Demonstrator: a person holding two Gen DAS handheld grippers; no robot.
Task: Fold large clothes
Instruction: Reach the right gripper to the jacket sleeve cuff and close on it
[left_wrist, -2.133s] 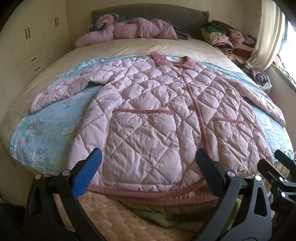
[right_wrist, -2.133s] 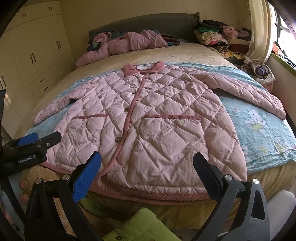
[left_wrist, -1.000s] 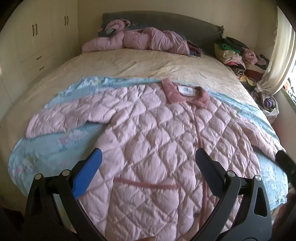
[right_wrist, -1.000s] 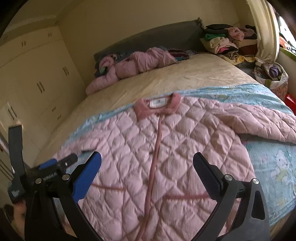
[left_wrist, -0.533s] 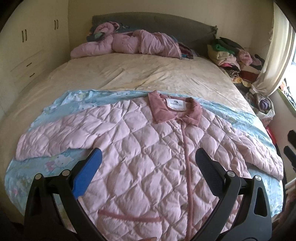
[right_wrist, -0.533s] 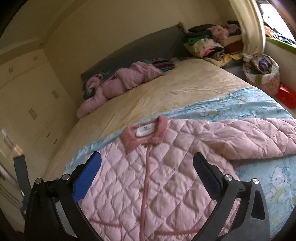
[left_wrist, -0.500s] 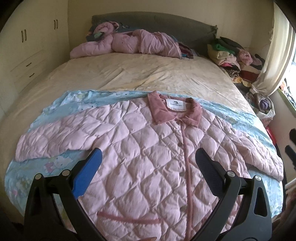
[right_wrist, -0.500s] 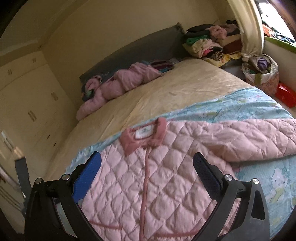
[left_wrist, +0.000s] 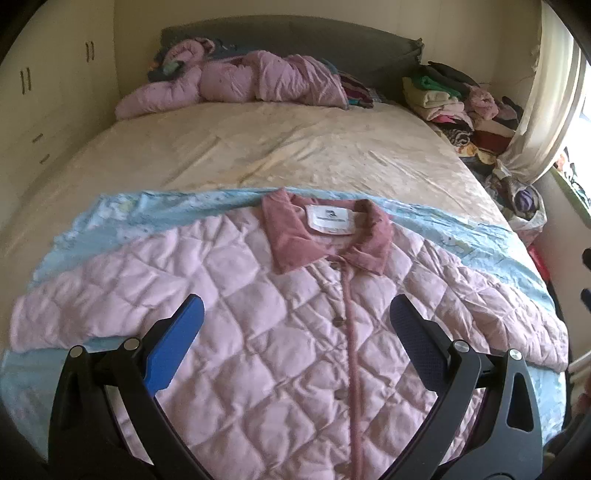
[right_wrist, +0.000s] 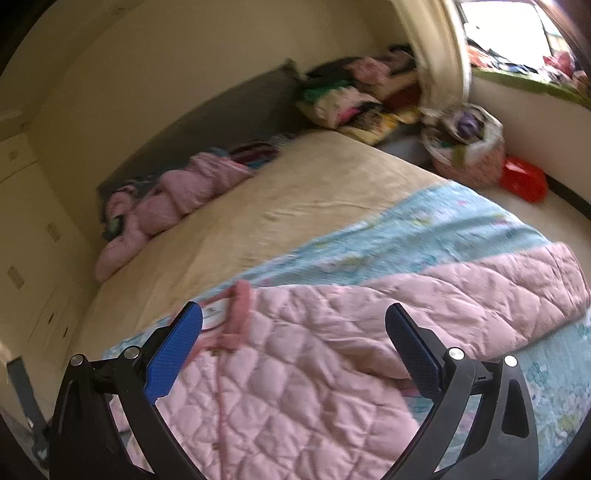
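With jaws spread and empty, the left gripper (left_wrist: 295, 321) and right gripper (right_wrist: 293, 325) have been carried up the unfolded jacket (left_wrist: 258, 350) toward its sleeves.

A cream bed (left_wrist: 295, 147) carried a light-blue printed blanket (left_wrist: 110, 218), with a crumpled pink padded garment (left_wrist: 236, 81) up by the grey headboard (left_wrist: 295, 40). Folded clothes (left_wrist: 443, 99) were stacked beside a curtain (left_wrist: 543, 110); wardrobe doors (left_wrist: 55, 74) stood left. Something red (right_wrist: 524, 181), possibly a bag, lay on the floor.
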